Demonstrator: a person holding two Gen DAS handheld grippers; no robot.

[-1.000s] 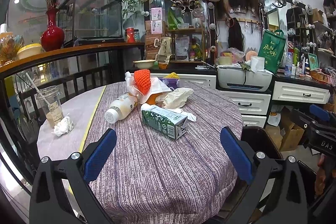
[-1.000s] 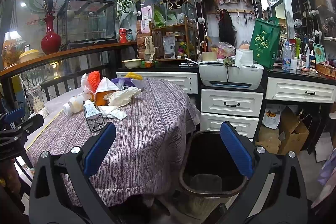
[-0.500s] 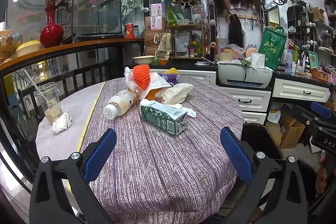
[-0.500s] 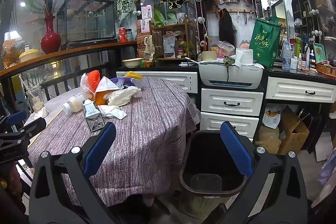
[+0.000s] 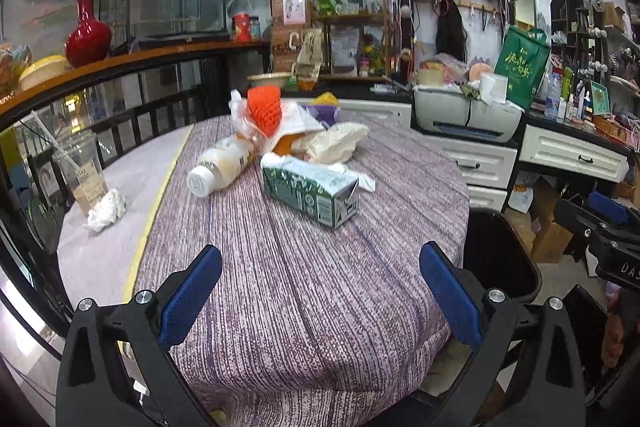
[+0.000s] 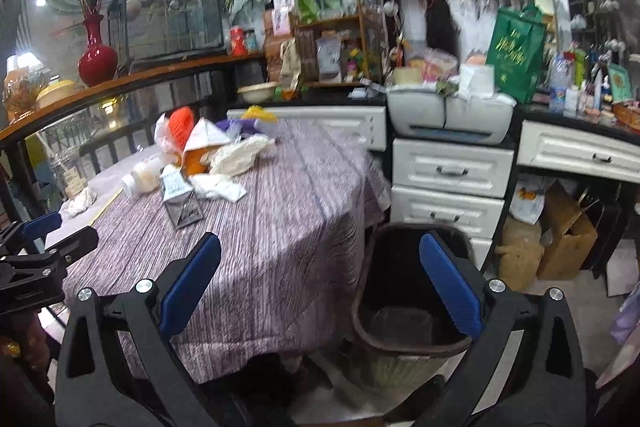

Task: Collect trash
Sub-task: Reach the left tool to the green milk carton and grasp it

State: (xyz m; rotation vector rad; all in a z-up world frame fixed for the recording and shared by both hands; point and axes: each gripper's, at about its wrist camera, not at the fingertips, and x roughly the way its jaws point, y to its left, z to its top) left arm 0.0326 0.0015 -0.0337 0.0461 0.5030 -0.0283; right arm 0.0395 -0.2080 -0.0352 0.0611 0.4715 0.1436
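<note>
My left gripper (image 5: 320, 291) and right gripper (image 6: 320, 283) both hold their blue-padded fingers spread wide, empty. The boxy green carton (image 5: 310, 190) lies on its side mid-surface (image 5: 312, 307), on ribbed purple cloth. Just behind it: a smooth plastic bottle (image 5: 220, 167), crumpled paper (image 5: 338, 147), orange foam netting (image 5: 264, 109). The dark bin (image 6: 408, 291) stands right of the carton, on the floor.

Gaping left gripper (image 5: 320, 291) above tablecloth (image 5: 304, 287)
</note>
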